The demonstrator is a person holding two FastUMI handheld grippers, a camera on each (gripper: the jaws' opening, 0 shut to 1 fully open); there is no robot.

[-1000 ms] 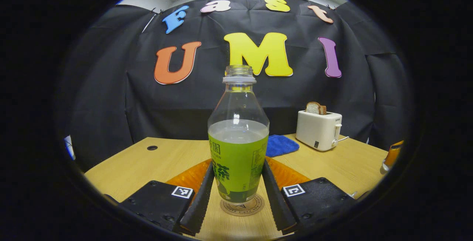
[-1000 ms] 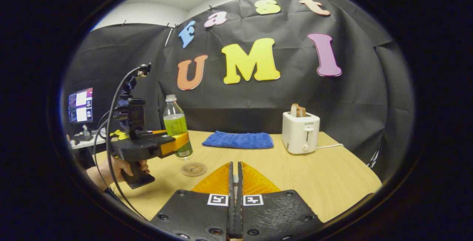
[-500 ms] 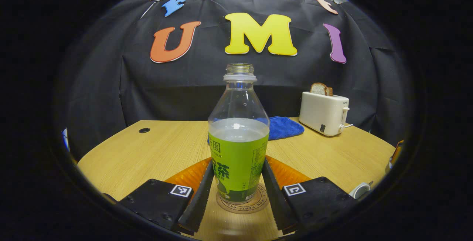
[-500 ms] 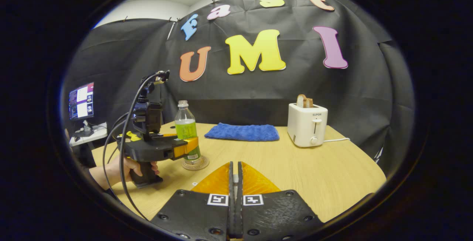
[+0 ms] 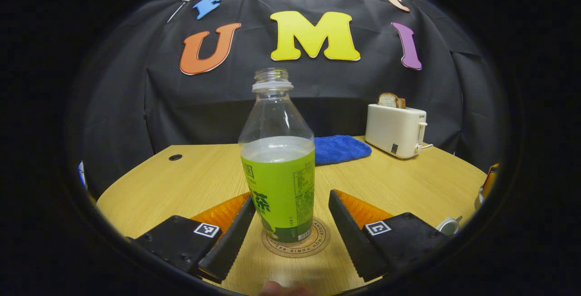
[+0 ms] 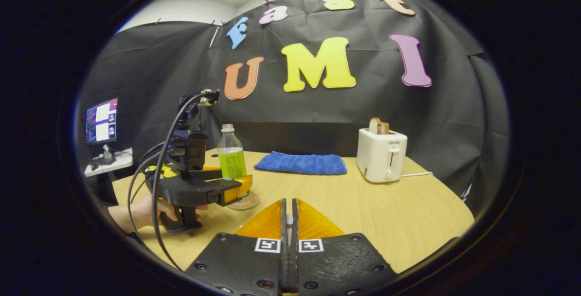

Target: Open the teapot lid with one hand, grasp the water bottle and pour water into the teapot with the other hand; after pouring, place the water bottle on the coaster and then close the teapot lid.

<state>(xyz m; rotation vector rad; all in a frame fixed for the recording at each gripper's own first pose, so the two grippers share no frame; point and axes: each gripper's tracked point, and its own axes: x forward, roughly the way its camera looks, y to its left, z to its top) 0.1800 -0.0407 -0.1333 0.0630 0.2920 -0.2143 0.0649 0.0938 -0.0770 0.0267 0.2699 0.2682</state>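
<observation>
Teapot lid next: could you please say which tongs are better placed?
Right: the right tongs are shut on a pale piece, likely the lid; the left tongs stand open around the bottle on the coaster.

Left claw (image 5: 290, 232) spread wide; right claw (image 6: 288, 223) closed.

Black gripper bodies (image 6: 290, 264), square markers
</observation>
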